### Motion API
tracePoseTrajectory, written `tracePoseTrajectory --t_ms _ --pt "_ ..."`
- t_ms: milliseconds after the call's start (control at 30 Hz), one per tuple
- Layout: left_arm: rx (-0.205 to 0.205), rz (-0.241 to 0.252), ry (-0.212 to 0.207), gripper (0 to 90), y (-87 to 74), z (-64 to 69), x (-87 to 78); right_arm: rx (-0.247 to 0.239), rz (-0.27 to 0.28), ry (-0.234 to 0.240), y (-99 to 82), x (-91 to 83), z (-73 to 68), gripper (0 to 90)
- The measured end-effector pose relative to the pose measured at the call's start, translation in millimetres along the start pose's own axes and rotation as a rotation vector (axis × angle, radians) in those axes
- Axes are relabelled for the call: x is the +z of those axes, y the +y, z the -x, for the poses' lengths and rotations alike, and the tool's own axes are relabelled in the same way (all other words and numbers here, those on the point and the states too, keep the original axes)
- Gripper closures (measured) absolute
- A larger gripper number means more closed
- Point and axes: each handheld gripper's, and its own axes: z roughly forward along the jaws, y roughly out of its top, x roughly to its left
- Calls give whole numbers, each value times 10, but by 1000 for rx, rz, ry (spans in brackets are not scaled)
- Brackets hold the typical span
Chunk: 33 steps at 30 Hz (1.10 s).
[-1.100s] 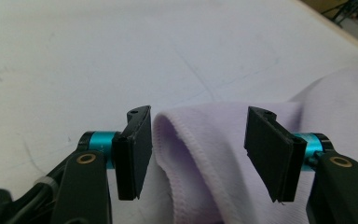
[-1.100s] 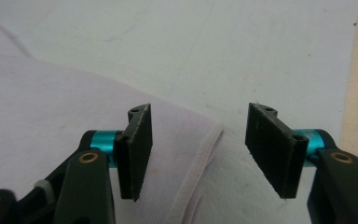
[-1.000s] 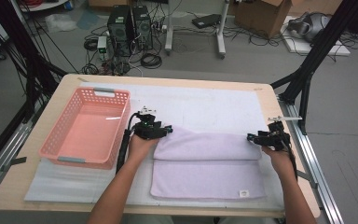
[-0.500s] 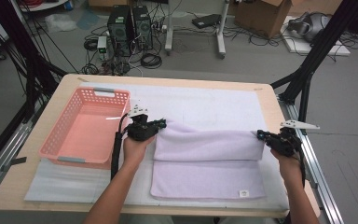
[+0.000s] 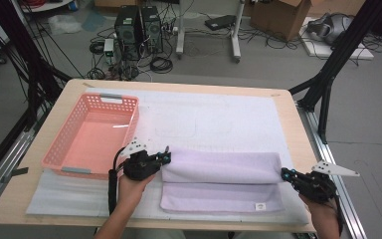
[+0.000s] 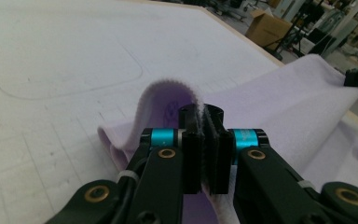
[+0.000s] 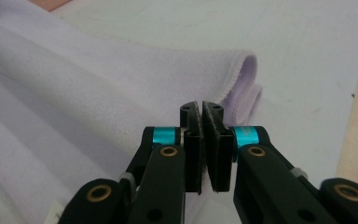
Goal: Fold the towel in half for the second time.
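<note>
So we've got the lavender towel (image 5: 221, 181) pinched at both ends here. The left gripper (image 5: 165, 158) is clamped on the towel's left corner: in the left gripper view the fuzzy edge of the towel (image 6: 279, 100) is squeezed flat between the two black pads, and just beyond the tips the cloth arches up into a soft little hoop with a nubby stitched hem. The jaws have just been closing, with that edge of cloth between them. Same story on the other side. The right gripper (image 5: 284, 174) has been closing too and is now pressed together on the towel's right corner, and in the right gripper view the towel (image 7: 98, 93) curls into a rounded double fold just past the tips, with the hem running down into the pads.

Between the two grippers the towel lies as a plump roll, folded back over its flat lower half, which spreads out toward us and carries a small white tag near the right gripper's side. The fabric looks like fleecy microfibre, matte and a bit pilled. Under it all is a white quilted mat (image 5: 219, 119) on a pale wooden table (image 5: 283, 97). Off to the far side of the left gripper sits a pink plastic basket (image 5: 92, 137) with lattice walls, near it but not touching.
</note>
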Motion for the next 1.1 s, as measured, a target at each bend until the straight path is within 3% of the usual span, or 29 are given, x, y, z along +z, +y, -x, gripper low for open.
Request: tracePoseTrajectory --t_ms 67,167,367,500,533,633,1000,1100 --pt "-16 -15 -11 710 -41 5 -3 37 -6 4 -15 -20 23 708" --pt "-11 -28 2 567 -53 23 25 69 22 -6 39 -29 49 622" --pt "17 -62 15 529 -101 59 35 21 9 -27 161 128 -78 644" --pt "4 -62 8 600 -135 44 -1 -3 -37 -58 159 218 -109 790" --pt "5 -71 4 651 -145 43 -6 0 -44 -53 147 226 -101 858" --pt "27 -87 7 851 -173 65 -12 -3 -45 -55 110 213 -75 873" --pt "28 -52 -13 863 -329 222 -296 33 24 -40 -83 -148 -128 874" --pt "32 -69 -26 860 -413 285 -395 49 28 -41 -164 -250 -169 874"
